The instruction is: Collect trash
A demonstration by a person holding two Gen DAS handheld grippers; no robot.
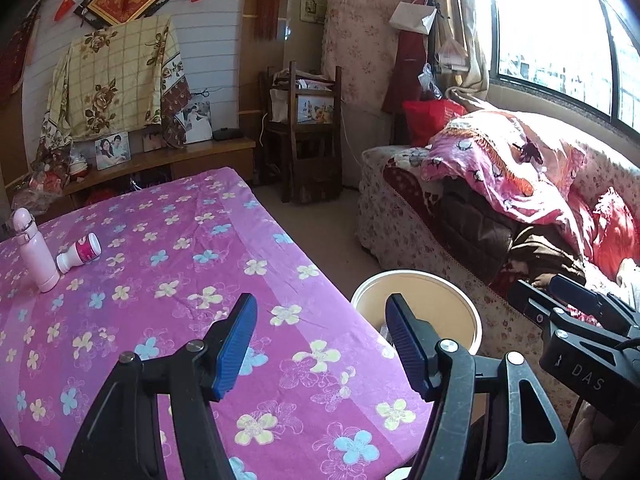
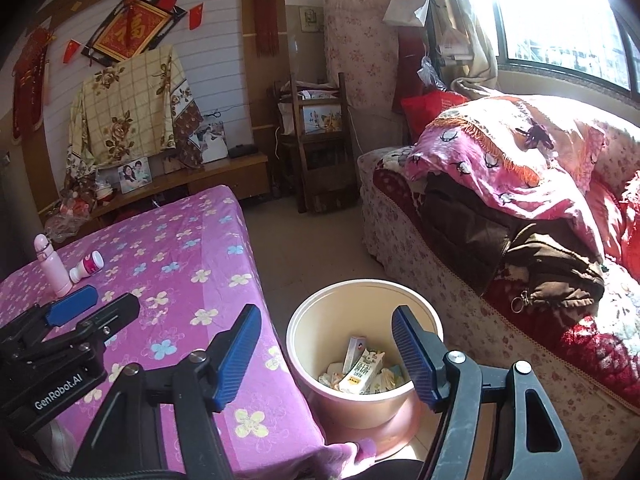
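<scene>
**A:** Where do things stand?

**Me:** My left gripper hangs over the near edge of the desk, jaws wide and holding nothing. My right gripper is over the bin on the floor just beside the desk, jaws wide too, also holding nothing. Cartons and wrappers already lie in the bin. Left on the purple flowered cloth: a small white bottle with a pink label, lying on its side, touching or just beside an upright pink flask at the far left.

**A:** What could go wrong?

**Me:** I judge the small bottle to be the trash. It's round and lying down, so a glancing touch could roll it away. It sits so close to the flask that my jaws may knock the flask over, or I might grab the wrong one.

**A:** Any writing?

**Me:** "GenRobot.AI" on my left gripper, "DAS" on my right. The carton print and the bottle label are too small to read.
</scene>
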